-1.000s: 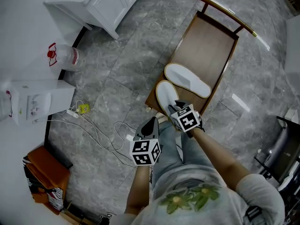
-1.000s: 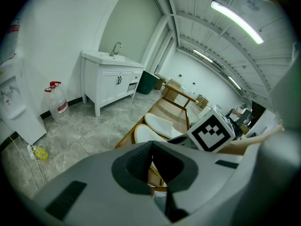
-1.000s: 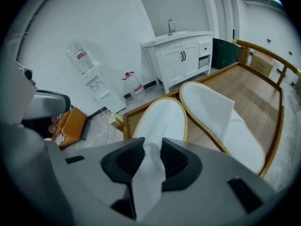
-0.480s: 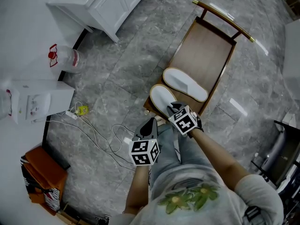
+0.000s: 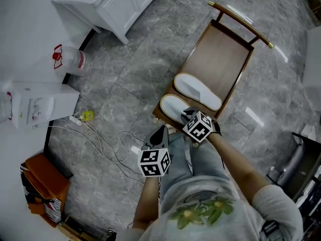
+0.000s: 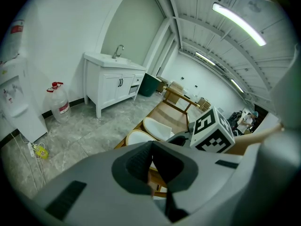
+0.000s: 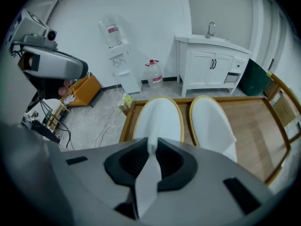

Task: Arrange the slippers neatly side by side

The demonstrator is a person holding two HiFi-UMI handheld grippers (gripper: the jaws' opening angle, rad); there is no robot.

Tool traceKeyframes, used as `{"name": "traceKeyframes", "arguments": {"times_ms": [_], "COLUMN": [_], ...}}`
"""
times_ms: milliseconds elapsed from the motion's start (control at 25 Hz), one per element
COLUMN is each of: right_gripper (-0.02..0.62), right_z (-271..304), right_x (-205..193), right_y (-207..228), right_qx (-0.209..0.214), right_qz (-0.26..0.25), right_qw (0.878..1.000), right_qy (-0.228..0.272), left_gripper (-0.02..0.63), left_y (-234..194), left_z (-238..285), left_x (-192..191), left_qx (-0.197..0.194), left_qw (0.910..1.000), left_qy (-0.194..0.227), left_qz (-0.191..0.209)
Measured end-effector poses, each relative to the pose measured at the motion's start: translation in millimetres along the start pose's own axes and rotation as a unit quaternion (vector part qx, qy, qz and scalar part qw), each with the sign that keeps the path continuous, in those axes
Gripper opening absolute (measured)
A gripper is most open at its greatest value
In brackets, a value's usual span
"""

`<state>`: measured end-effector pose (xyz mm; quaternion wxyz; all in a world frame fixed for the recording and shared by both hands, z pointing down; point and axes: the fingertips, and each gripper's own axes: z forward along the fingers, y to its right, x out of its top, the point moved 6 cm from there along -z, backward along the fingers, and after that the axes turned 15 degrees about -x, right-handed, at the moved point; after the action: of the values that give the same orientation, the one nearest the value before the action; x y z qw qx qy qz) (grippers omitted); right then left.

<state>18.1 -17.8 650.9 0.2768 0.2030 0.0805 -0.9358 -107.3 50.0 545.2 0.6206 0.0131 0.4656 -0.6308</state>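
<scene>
1. Grey marble floor [image 5: 125, 74] under low wooden surface [image 5: 220, 49]; white near slipper [image 5: 173, 108] and far slipper [image 5: 197, 91] lying on it, just beside each other.
2. Jaws of right gripper [image 7: 151, 147] just closed, clenched on near slipper's edge.
3. Jaws of left gripper [image 6: 151, 145] pressed together, empty.

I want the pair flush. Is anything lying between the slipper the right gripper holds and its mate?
Nothing visible. Only a bare strip of wooden stand shows between the held slipper and the other slipper.
</scene>
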Motion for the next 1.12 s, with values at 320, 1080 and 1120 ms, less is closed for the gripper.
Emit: {"name": "traceKeyframes", "arguments": {"times_ms": [320, 1080, 1120], "right_gripper": [0.054, 0.213, 0.213], "right_z": [11, -54, -62], "right_x": [-10, 0, 0], "right_y": [7, 16, 19], "right_qx": [-0.009, 0.026, 0.025], "right_qz": [-0.025, 0.019, 0.026], "right_qw": [1.0, 0.996, 0.996], "right_qy": [0.0, 0.079, 0.087], "left_gripper": [0.015, 0.015, 0.015], "left_y": [4, 27, 31], "left_z": [7, -7, -7], "left_x": [-6, 29, 32], "left_qx": [0.007, 0.022, 0.02], "left_qw": [0.9999, 0.9993, 0.9992], "left_qy": [-0.001, 0.018, 0.02], "left_qz": [-0.009, 0.024, 0.029]}}
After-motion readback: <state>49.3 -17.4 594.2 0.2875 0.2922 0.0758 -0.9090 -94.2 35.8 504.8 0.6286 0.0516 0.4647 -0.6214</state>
